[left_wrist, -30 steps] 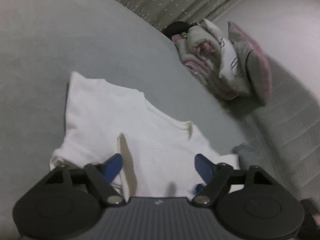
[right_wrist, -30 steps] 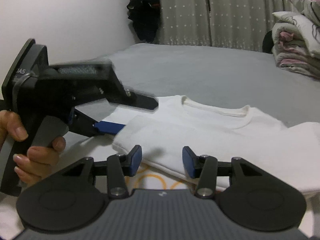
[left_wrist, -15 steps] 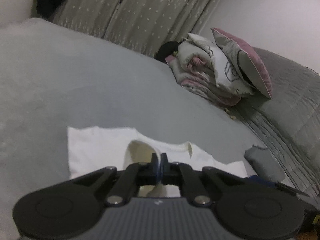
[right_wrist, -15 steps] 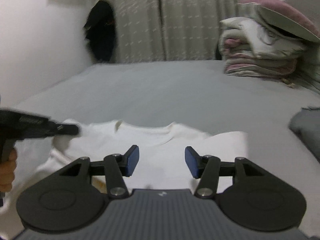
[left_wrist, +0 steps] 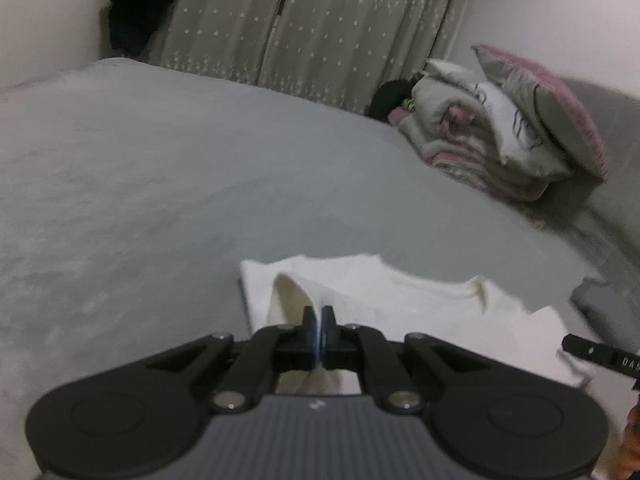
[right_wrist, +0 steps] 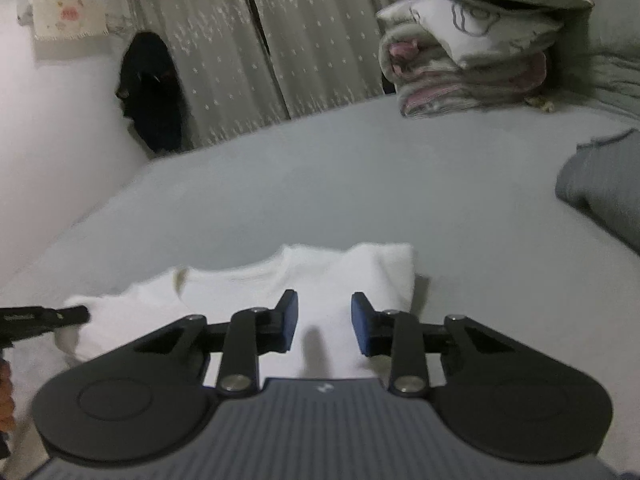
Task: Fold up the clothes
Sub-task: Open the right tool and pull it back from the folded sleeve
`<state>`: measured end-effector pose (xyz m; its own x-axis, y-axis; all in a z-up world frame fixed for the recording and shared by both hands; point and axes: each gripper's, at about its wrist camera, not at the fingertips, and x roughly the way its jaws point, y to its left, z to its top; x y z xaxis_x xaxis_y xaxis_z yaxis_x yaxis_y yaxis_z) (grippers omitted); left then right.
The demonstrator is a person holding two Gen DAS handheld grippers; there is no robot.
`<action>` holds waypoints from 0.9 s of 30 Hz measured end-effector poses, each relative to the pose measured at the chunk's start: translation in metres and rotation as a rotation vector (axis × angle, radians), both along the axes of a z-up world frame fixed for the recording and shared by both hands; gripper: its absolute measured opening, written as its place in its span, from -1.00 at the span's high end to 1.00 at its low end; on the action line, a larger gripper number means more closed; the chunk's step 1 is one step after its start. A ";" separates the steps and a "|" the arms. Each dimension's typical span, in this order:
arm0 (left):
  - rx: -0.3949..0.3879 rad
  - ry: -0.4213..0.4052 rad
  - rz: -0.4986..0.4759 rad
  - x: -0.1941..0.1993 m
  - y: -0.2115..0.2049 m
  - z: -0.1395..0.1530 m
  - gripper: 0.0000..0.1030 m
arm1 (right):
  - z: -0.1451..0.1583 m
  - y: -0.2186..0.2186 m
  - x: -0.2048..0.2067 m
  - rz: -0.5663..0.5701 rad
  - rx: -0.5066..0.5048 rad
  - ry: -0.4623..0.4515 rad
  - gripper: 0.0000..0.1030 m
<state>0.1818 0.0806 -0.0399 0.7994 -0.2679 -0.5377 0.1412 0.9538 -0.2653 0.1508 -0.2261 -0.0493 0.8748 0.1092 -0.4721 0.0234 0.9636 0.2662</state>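
Observation:
A white T-shirt (left_wrist: 420,300) lies partly folded on the grey bed (left_wrist: 160,200), collar away from me. My left gripper (left_wrist: 319,320) is shut on a raised fold of the shirt near its left edge. In the right wrist view the same shirt (right_wrist: 248,300) lies under my right gripper (right_wrist: 325,322). Its blue pads (right_wrist: 290,320) stand apart over the shirt's right part, closing, with no cloth pressed between them. The left gripper's black tip (right_wrist: 44,316) shows at the shirt's left edge.
A stack of folded blankets topped by a pillow (right_wrist: 460,60) sits at the far right of the bed. A grey garment (right_wrist: 600,188) lies right of the shirt. Curtains and dark hanging clothes (right_wrist: 152,92) are behind the bed. A hand (right_wrist: 6,392) shows at the left edge.
My left gripper shut on a fold of the shirt and tilted upward with it. My right gripper moved right across the shirt, and its jaws have narrowed.

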 end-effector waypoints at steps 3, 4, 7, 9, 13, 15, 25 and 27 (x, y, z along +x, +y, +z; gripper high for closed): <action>0.048 0.020 -0.009 0.002 -0.003 -0.010 0.94 | -0.011 0.002 -0.001 -0.011 -0.036 0.049 0.51; 0.054 0.018 -0.009 0.002 -0.003 -0.010 0.94 | -0.013 0.001 -0.002 -0.013 -0.040 0.058 0.50; 0.039 0.014 0.001 -0.001 -0.002 -0.003 0.76 | -0.002 -0.003 -0.009 -0.004 -0.017 0.061 0.13; 0.029 0.006 0.010 -0.004 -0.001 0.002 0.46 | 0.005 -0.004 -0.016 0.005 -0.040 0.065 0.02; 0.047 -0.053 0.016 -0.014 -0.007 0.013 0.29 | 0.015 0.002 -0.026 0.037 -0.102 0.048 0.02; 0.052 -0.075 0.005 -0.018 -0.010 0.017 0.29 | 0.018 0.008 -0.029 0.057 -0.139 0.030 0.02; 0.121 -0.019 -0.108 -0.020 -0.024 -0.014 0.36 | -0.003 0.023 -0.018 0.095 -0.249 0.109 0.70; 0.149 -0.024 -0.112 -0.021 -0.026 -0.015 0.37 | -0.007 0.025 -0.015 0.089 -0.264 0.128 0.70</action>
